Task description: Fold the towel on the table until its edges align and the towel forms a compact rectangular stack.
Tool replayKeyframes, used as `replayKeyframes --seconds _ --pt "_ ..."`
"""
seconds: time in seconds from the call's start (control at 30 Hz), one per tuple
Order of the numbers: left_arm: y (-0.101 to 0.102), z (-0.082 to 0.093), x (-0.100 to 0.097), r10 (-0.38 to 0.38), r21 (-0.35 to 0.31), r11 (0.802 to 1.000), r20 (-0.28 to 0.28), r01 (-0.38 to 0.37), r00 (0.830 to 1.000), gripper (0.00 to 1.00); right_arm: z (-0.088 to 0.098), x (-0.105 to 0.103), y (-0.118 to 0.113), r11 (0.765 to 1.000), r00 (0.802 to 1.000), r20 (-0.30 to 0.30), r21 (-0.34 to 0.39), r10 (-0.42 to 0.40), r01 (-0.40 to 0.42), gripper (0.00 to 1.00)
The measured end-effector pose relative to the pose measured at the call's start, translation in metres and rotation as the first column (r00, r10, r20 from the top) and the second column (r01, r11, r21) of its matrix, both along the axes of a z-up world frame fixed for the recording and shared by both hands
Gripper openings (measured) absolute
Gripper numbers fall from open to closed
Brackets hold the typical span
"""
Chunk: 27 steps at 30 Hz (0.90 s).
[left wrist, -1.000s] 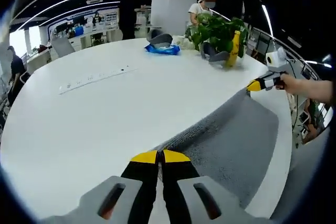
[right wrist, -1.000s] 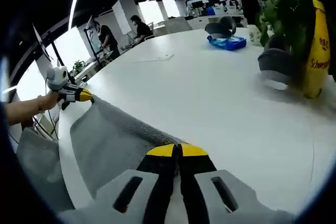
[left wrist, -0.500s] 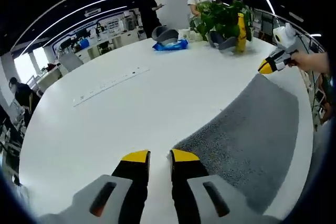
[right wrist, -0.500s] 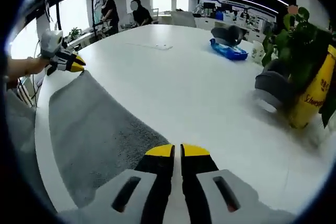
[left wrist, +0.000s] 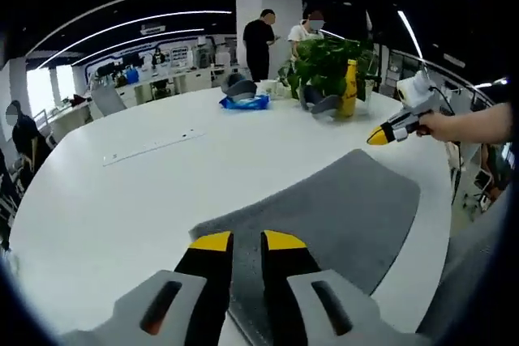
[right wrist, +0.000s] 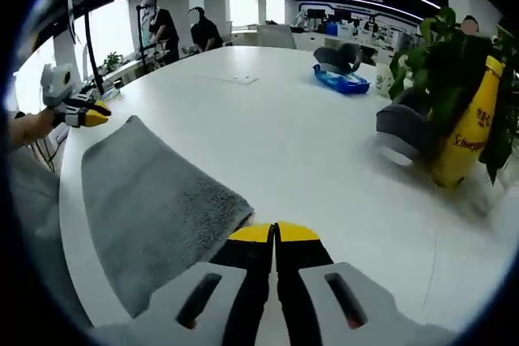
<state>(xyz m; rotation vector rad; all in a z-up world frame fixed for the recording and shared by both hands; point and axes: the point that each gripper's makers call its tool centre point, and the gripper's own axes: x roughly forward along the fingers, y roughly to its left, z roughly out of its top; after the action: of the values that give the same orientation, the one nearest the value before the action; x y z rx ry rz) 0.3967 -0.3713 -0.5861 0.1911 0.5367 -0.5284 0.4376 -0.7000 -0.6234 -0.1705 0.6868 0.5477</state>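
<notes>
Lying flat: towel (left wrist: 340, 204) on table (left wrist: 146, 192)

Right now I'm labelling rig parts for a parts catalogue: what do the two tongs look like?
The left tongs and the right tongs match: two black jaws with yellow tips, rising from grey moulded shoulders with dark oval slots. Seen from across the table, the right tongs carry a white housing behind the yellow tip, with a thin dark cable trailing.

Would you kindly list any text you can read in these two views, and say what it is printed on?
"Schweppes", running down the yellow bottle beside the plant in the right gripper view.
Red marks above it on the same bottle: too small to read.
Blue packet: any print is too blurred to read.
</notes>
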Motion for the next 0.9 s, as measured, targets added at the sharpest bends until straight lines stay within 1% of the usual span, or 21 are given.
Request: replayKeyframes --seconds 0.03,0.07,0.1,0.13,0.2,0.23,0.3,0.33,0.37,0.4,0.43,0.47,0.5,0.53,0.6,0.67,0.73,0.8,0.83,0.87,0.9 --pt "-0.002 -0.001 -0.003 -0.002 0.004 1.000 -0.002 0.002 1.000 0.12 0.004 0.001 0.002 0.999 1.000 0.028 0.033 -0.001 0.000 0.00" --pt "-0.006 -0.003 -0.007 -0.003 0.015 1.000 -0.011 0.003 1.000 0.10 0.005 0.000 0.005 0.998 0.999 0.038 0.059 0.002 -0.004 0.00" --pt "-0.010 -0.004 -0.010 -0.010 0.017 1.000 -0.017 0.011 1.000 0.07 0.005 -0.004 0.011 0.995 0.999 0.037 0.092 0.030 -0.033 0.00" --pt "-0.017 -0.006 -0.014 -0.040 0.014 0.999 -0.027 0.041 0.999 0.02 0.005 -0.008 0.016 0.992 0.998 0.027 0.108 0.056 -0.059 0.00" --pt "-0.031 -0.006 -0.023 -0.069 -0.002 0.998 -0.039 0.069 0.997 0.01 0.006 -0.016 0.028 0.985 0.993 0.014 0.132 0.113 -0.114 0.00" --pt "-0.041 -0.005 -0.027 -0.097 -0.015 0.995 -0.039 0.097 0.994 0.01 0.006 -0.018 0.032 0.983 0.992 0.008 0.135 0.122 -0.122 0.00" --pt "-0.053 -0.002 -0.032 -0.119 -0.034 0.992 -0.026 0.118 0.993 0.01 0.009 -0.020 0.036 0.986 0.993 0.017 0.121 0.118 -0.119 0.00" --pt "-0.064 -0.002 -0.035 -0.147 -0.040 0.988 -0.013 0.146 0.989 0.01 0.010 -0.023 0.041 0.985 0.990 0.017 0.106 0.137 -0.138 0.00" --pt "-0.069 -0.003 -0.035 -0.146 -0.048 0.988 -0.011 0.146 0.989 0.01 0.010 -0.024 0.044 0.983 0.988 0.014 0.092 0.157 -0.157 0.00" --pt "-0.081 -0.004 -0.036 -0.158 -0.063 0.985 -0.008 0.158 0.987 0.01 0.011 -0.027 0.049 0.979 0.981 0.011 0.064 0.193 -0.194 0.00" --pt "-0.091 -0.005 -0.039 -0.185 -0.072 0.980 -0.004 0.184 0.983 0.01 0.011 -0.028 0.052 0.974 0.975 0.010 0.042 0.223 -0.224 0.00" --pt "-0.107 -0.007 -0.044 -0.230 -0.075 0.971 -0.010 0.228 0.973 0.01 0.012 -0.029 0.055 0.967 0.967 0.005 0.010 0.254 -0.254 0.00" --pt "-0.116 -0.009 -0.047 -0.256 -0.073 0.964 -0.012 0.254 0.967 0.01 0.012 -0.028 0.057 0.962 0.962 0.007 -0.014 0.274 -0.274 0.00" --pt "-0.129 -0.012 -0.052 -0.299 -0.067 0.952 -0.014 0.297 0.954 0.01 0.012 -0.027 0.061 0.951 0.952 0.010 -0.048 0.306 -0.306 0.00" --pt "-0.144 -0.018 -0.059 -0.337 -0.057 0.941 -0.034 0.335 0.941 0.01 0.014 -0.025 0.069 0.934 0.938 0.011 -0.087 0.348 -0.345 0.00" --pt "-0.158 -0.024 -0.064 -0.371 -0.035 0.928 -0.039 0.370 0.928 0.01 0.015 -0.026 0.081 0.917 0.921 0.013 -0.099 0.389 -0.386 0.00" --pt "-0.168 -0.029 -0.068 -0.382 -0.039 0.924 -0.049 0.381 0.923 0.02 0.014 -0.026 0.090 0.901 0.906 0.005 -0.104 0.423 -0.420 0.00" --pt "-0.174 -0.031 -0.069 -0.387 -0.048 0.922 -0.047 0.385 0.921 0.01 0.010 -0.030 0.103 0.878 0.883 -0.017 -0.106 0.469 -0.468 0.00" --pt "-0.179 -0.033 -0.070 -0.392 -0.050 0.919 -0.029 0.390 0.920 0.01 0.008 -0.031 0.107 0.872 0.878 -0.028 -0.109 0.478 -0.478 0.00" --pt "-0.181 -0.036 -0.070 -0.391 -0.044 0.920 -0.031 0.389 0.920 0.01 0.004 -0.033 0.112 0.859 0.867 -0.042 -0.118 0.497 -0.498 0.00" --pt "-0.183 -0.043 -0.073 -0.406 -0.027 0.914 -0.046 0.405 0.913 0.01 0.002 -0.035 0.116 0.854 0.862 -0.054 -0.119 0.504 -0.507 0.00"
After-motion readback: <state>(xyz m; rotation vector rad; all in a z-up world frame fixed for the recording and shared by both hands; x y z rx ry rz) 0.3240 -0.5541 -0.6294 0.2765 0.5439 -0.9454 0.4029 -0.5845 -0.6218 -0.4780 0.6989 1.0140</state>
